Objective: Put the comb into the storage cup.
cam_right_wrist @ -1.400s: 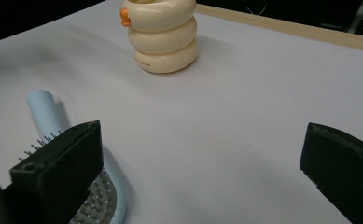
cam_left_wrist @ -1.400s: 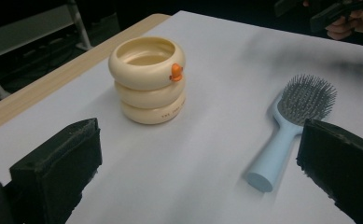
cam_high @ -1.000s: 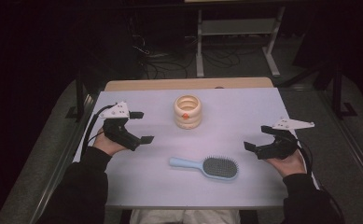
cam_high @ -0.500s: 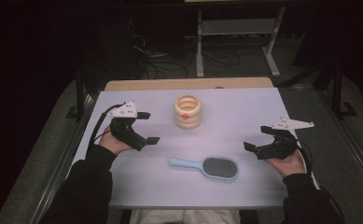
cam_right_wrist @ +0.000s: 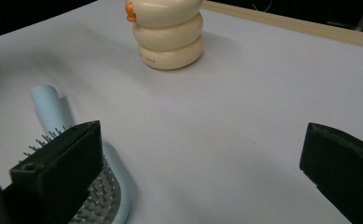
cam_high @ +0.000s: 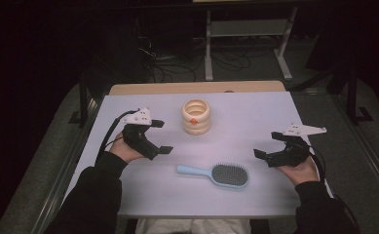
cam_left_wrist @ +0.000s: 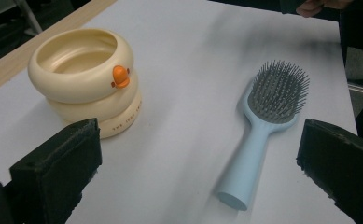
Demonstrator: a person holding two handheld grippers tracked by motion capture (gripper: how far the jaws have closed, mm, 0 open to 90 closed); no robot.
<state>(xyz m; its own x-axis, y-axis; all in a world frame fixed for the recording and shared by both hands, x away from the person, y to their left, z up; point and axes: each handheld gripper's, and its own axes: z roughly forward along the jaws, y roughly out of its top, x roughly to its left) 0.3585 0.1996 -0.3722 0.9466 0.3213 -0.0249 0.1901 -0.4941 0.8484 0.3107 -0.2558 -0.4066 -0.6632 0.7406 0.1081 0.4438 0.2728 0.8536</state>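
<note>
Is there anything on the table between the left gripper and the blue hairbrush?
Nothing visible. Bare tabletop lies between the open left gripper and the hairbrush; the cream duck-faced holder stands farther back, off that line.

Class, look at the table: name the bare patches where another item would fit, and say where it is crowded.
Bare: the far right, between the cream holder and the right gripper; the near strip between the hairbrush and the table edge; the far left corner behind the left gripper. Tightest: the middle, between holder and hairbrush.
</note>
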